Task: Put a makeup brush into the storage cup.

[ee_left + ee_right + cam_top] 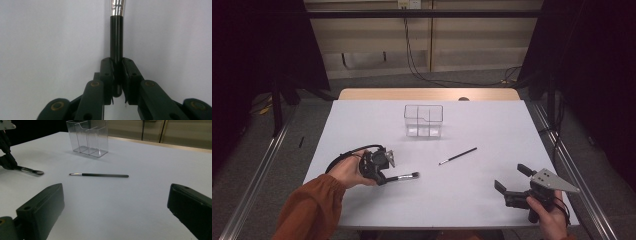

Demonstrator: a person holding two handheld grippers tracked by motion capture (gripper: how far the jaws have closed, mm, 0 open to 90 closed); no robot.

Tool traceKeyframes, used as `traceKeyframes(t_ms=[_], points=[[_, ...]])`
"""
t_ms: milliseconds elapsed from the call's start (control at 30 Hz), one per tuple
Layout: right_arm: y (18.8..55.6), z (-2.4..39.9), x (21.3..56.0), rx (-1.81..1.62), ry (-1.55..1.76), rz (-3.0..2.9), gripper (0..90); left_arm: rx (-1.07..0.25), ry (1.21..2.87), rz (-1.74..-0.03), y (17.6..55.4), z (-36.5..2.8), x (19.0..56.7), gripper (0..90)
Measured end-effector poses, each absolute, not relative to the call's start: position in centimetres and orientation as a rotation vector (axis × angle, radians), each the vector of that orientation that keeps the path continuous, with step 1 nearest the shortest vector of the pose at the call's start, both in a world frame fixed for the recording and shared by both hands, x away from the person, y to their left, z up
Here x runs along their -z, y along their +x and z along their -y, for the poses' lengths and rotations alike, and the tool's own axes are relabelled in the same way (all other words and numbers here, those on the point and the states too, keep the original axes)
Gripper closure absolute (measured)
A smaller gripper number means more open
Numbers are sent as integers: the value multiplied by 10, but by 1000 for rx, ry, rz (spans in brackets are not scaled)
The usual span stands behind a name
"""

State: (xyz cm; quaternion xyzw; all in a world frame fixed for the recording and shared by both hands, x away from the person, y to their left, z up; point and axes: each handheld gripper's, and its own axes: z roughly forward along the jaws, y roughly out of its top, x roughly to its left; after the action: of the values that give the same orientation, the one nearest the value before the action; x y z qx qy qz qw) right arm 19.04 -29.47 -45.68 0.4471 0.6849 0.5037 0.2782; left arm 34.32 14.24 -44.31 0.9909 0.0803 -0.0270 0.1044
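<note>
We see a white table top (492, 200) with a strip of light wood (427, 94) along its far edge. Beyond it runs a pale panelled wall (472, 45), with black cables (417, 70) hanging down it to a grey floor (257, 165). Dark curtains (257, 50) close in both sides, and metal rails (257, 175) flank the table. The light is dim and even.
</note>
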Motion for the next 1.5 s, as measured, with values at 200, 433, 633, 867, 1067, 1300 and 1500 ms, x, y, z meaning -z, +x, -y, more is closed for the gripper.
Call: traceKeyframes(t_ms=[200,433,633,867,1067,1300,1500], points=[[190,295,457,-1351,1201,-1838,4,110,2870,-295,345,-149,443,800],[191,294,457,-1351,1201,-1839,4,144,2760,-359,345,-159,441,800],[191,294,457,-1350,1202,-1840,4,135,2619,-426,344,-168,435,799],[192,293,457,-1354,1200,-1841,4,105,2484,-491,340,-175,431,799],[193,293,457,-1357,1199,-1843,4,86,2377,-543,332,-181,432,798],[192,293,457,-1352,1192,-1849,4,37,2271,-598,322,-184,434,798],[193,293,457,-1350,1193,-1850,4,-5,2210,-625,318,-190,437,798]])
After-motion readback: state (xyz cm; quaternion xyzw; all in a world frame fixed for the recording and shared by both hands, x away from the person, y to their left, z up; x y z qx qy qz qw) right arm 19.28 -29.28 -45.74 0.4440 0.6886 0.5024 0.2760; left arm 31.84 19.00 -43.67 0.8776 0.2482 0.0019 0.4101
